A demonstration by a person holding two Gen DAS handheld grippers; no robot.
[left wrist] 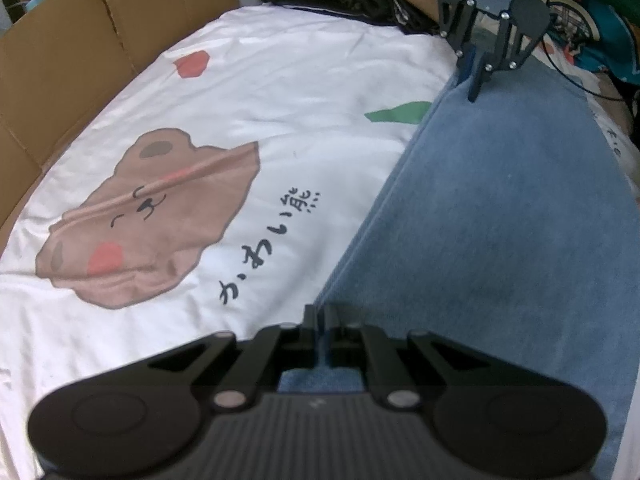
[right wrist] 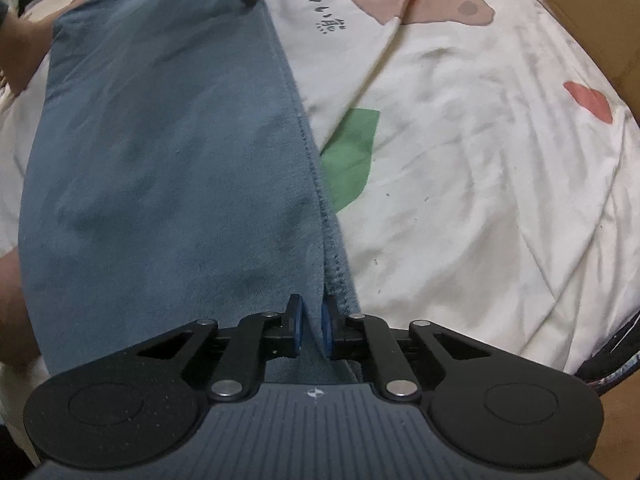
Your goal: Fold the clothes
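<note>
**Blue cloth pinned along one edge**

While the white printed sheet (left wrist: 248, 92) spreads wide toward the cardboard wall (left wrist: 60, 60), the blue garment (left wrist: 500, 208) lies flat; left gripper (left wrist: 320, 320) and right gripper (right wrist: 312, 330) each pinch its stitched edge (right wrist: 316, 184).

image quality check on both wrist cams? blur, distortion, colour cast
Left wrist: strong fisheye bowing of the cardboard wall; cool, washed-out tint; bear-print sheet fairly sharp, far clutter soft. Right wrist: warmer, dimmer; blue garment looks smeared, as does the sheet ridge near the top; corners vignetted black. No harsh glare or hard shadows in either.
</note>
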